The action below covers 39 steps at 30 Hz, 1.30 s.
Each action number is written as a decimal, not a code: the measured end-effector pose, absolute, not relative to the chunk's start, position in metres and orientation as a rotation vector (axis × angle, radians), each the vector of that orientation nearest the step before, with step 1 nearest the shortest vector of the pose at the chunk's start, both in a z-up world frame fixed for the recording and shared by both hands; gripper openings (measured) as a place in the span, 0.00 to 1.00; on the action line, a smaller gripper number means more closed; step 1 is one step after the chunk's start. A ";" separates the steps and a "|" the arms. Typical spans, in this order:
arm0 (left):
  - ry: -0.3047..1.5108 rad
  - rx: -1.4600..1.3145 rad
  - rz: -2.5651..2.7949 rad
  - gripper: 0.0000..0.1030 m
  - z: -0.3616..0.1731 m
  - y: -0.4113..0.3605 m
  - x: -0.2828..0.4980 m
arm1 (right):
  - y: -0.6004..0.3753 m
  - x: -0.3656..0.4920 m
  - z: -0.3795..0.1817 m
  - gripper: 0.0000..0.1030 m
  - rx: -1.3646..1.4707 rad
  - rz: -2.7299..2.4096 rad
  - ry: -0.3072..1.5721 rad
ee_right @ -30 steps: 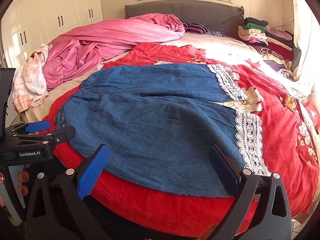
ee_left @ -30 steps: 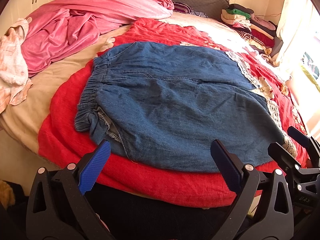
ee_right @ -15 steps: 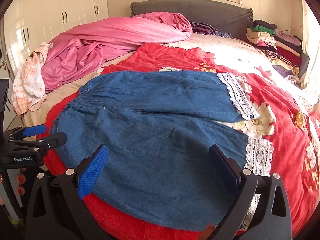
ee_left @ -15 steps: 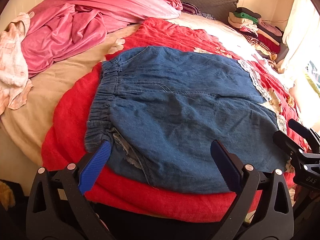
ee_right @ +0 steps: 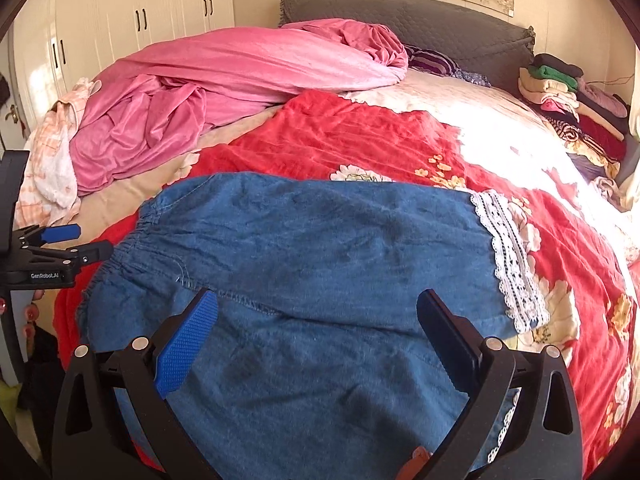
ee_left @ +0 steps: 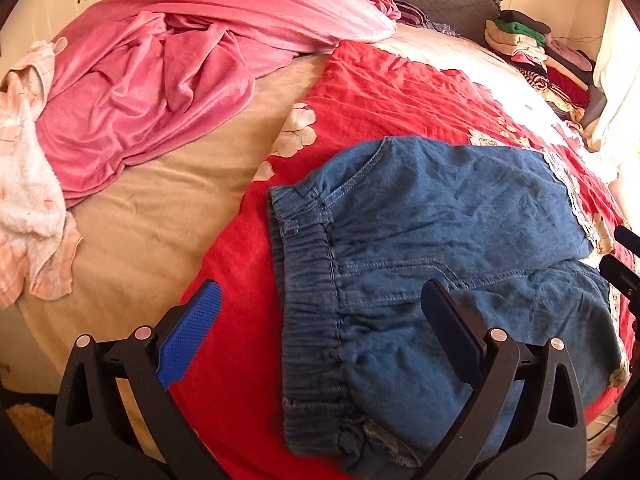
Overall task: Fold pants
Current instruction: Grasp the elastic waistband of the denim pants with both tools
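Both grippers are spread wide with nothing between their fingers; the left gripper (ee_left: 320, 328) hangs over the near corner of the bed with its blue-padded finger (ee_left: 188, 336) above red cloth and its black finger above the gathered waistband (ee_left: 308, 304), which suggests it is lined up to take that elastic edge; the right gripper (ee_right: 316, 332) hangs further along the same garment, over the seam where the two legs meet, probably so each hand can take one end.

Denim pants (ee_right: 320, 248) lie flat and spread across the red floral blanket (ee_right: 360, 136), waistband toward the left gripper and white lace cuffs (ee_right: 508, 256) toward the far right; laid out this way, no fold appears to have been made yet; the smooth spread likely serves to give clean edges for a first fold.

Further out, a crumpled pink blanket (ee_left: 168, 64) and a pale towel (ee_left: 28, 184) are pushed to the bed's left side, well apart from the pants; a stack of folded clothes (ee_right: 560, 88) sits by the grey headboard (ee_right: 440, 36), perhaps where finished items go.
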<state>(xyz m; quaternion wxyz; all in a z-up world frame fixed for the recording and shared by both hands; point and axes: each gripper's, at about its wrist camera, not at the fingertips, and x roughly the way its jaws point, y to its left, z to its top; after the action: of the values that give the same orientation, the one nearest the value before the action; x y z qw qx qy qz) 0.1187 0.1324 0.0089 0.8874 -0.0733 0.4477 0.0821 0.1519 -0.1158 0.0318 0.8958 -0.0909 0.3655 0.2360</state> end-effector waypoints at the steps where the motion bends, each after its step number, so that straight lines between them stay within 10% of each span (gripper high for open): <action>1: 0.940 -0.165 0.161 0.91 0.007 0.139 0.126 | -0.113 0.157 0.032 0.96 -0.191 0.498 0.760; 22: 0.992 -0.106 -0.024 0.61 -0.041 0.174 0.225 | -0.039 0.261 0.013 0.96 -0.332 0.709 0.845; 29: 0.954 -0.121 -0.050 0.29 -0.030 0.178 0.218 | -0.008 0.295 -0.007 0.96 -0.426 0.759 0.877; 39: 0.808 -0.105 -0.084 0.28 0.011 0.160 0.181 | 0.027 0.310 -0.007 0.96 -0.596 0.863 0.820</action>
<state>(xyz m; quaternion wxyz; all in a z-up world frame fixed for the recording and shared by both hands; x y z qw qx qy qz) 0.1810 0.1603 0.0107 0.9174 -0.0510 0.3926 -0.0409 0.3102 0.0274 -0.0075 0.7865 -0.2766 0.3806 0.4001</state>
